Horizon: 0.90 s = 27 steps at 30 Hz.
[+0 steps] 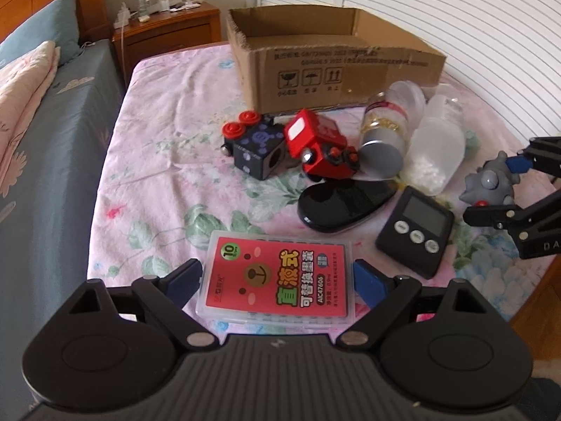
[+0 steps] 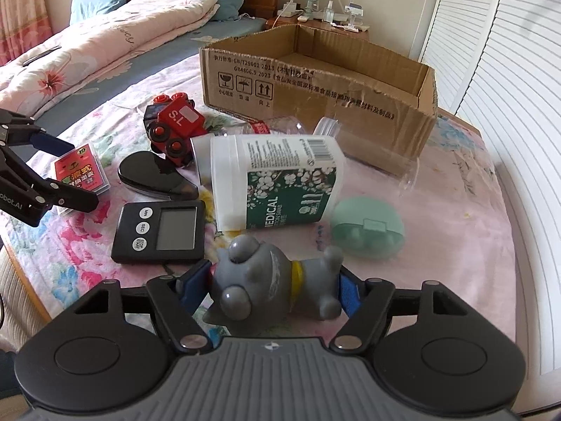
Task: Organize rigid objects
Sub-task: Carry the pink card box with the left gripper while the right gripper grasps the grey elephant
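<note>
My left gripper (image 1: 277,279) is open, its jaws on either side of a clear case with a red label (image 1: 275,282) lying on the floral sheet; small gaps show at both pads. It also shows in the right wrist view (image 2: 79,175). My right gripper (image 2: 275,289) is shut on a grey toy figure (image 2: 273,287), also visible in the left wrist view (image 1: 489,182). An open cardboard box (image 1: 333,59) stands at the back, with its rim (image 2: 315,70) in the right wrist view.
Between grippers and box lie a black timer (image 2: 159,231), a black oval case (image 2: 154,177), a red toy train (image 2: 177,128), a black toy cube (image 1: 259,149), a cotton swab jar (image 2: 273,182), clear containers (image 1: 434,147) and a green case (image 2: 368,233). A bed lies left.
</note>
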Each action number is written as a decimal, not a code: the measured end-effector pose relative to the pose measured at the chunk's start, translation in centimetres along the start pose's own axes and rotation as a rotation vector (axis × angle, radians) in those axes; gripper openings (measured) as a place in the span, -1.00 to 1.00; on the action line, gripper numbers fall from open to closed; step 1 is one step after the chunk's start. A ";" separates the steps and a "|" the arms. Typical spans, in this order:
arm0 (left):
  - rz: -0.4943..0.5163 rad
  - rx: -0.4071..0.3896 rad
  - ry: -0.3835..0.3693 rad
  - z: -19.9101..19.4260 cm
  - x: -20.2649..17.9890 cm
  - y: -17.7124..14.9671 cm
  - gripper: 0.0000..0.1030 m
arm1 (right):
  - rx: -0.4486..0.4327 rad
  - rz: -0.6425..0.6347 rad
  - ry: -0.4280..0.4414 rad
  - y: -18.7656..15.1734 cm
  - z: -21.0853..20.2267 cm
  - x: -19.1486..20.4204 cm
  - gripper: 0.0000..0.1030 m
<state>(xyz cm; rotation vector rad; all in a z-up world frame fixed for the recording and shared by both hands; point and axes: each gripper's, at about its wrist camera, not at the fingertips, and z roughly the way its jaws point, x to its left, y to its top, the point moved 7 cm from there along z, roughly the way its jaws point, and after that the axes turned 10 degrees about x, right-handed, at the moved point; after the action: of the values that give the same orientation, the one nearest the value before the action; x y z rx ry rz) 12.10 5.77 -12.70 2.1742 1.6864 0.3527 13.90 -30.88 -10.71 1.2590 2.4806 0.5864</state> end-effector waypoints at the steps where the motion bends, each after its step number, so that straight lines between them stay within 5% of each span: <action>1: 0.007 -0.003 -0.005 -0.4 -0.1 0.2 0.77 | 0.001 -0.005 0.003 0.0 -0.3 -0.1 0.49; 12: 0.068 -0.075 -0.040 -4.6 -1.1 5.4 0.77 | -0.015 -0.035 -0.002 0.9 -3.0 -1.7 0.49; 21: 0.129 -0.194 -0.016 -5.8 -2.2 15.4 0.77 | -0.105 -0.052 -0.036 5.2 -5.9 -4.3 0.49; 27: 0.141 -0.149 -0.033 -2.1 -2.1 22.1 0.77 | -0.132 -0.055 -0.057 9.1 -6.1 -6.4 0.49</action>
<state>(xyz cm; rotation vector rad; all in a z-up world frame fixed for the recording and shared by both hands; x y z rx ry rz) 30.01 -0.82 -1.21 2.1808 1.4454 0.4624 21.23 -32.57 -0.53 1.1386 2.3795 0.6789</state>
